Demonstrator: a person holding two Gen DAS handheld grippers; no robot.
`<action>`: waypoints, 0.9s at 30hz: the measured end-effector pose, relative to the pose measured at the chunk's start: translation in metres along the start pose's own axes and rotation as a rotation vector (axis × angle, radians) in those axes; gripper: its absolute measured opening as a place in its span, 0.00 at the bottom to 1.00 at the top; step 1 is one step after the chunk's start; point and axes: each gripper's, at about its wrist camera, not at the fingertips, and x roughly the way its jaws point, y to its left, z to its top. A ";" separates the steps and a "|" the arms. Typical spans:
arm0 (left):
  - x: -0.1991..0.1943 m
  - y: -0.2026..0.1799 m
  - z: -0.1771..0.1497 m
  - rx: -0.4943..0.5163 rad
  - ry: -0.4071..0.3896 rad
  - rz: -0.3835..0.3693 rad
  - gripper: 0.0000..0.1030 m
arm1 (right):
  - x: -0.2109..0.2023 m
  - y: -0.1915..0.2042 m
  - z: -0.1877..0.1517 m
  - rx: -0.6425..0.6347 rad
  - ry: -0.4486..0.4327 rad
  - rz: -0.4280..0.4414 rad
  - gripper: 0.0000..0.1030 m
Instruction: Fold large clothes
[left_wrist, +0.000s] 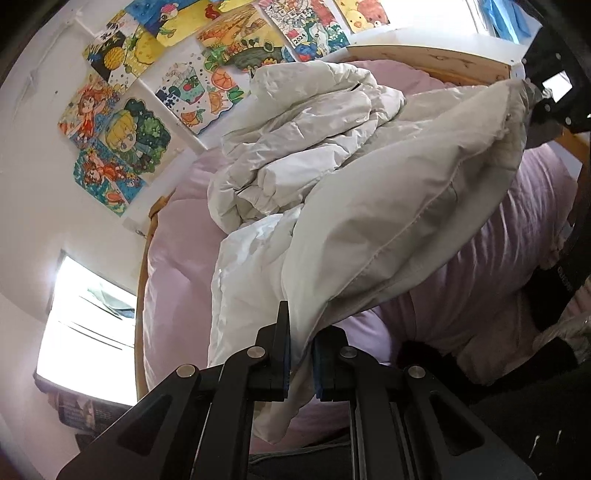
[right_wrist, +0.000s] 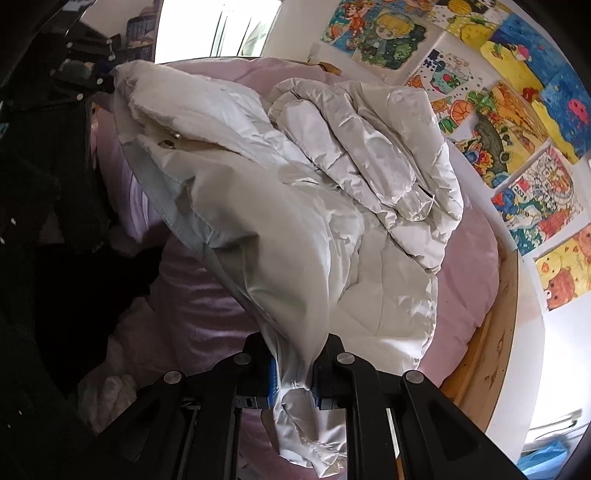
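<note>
Both grippers are clenched on the white jacket: the left gripper (left_wrist: 301, 363) and the right gripper (right_wrist: 293, 376) each pinch an edge, probably the hem. The jacket (left_wrist: 388, 206) runs toward twelve o'clock over the bed (left_wrist: 177, 236). Next: carry the held edge over the body evenly.

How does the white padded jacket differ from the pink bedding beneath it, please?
The white padded jacket is glossy, quilted and bunched in thick folds; the pink bedding is matte and spread out. The jacket's edge is lifted, pinched by the left gripper and right gripper; the bedding lies ungripped on the bed. Both are soft, wrinkled fabric.
</note>
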 end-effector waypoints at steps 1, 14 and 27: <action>-0.001 0.000 0.002 -0.001 -0.002 -0.003 0.09 | -0.001 -0.002 0.000 0.009 -0.004 0.004 0.13; -0.017 0.033 0.045 -0.018 -0.127 -0.014 0.09 | -0.023 -0.047 0.026 0.163 -0.127 0.022 0.13; -0.003 0.107 0.121 -0.131 -0.180 -0.121 0.09 | -0.030 -0.127 0.066 0.298 -0.255 0.011 0.13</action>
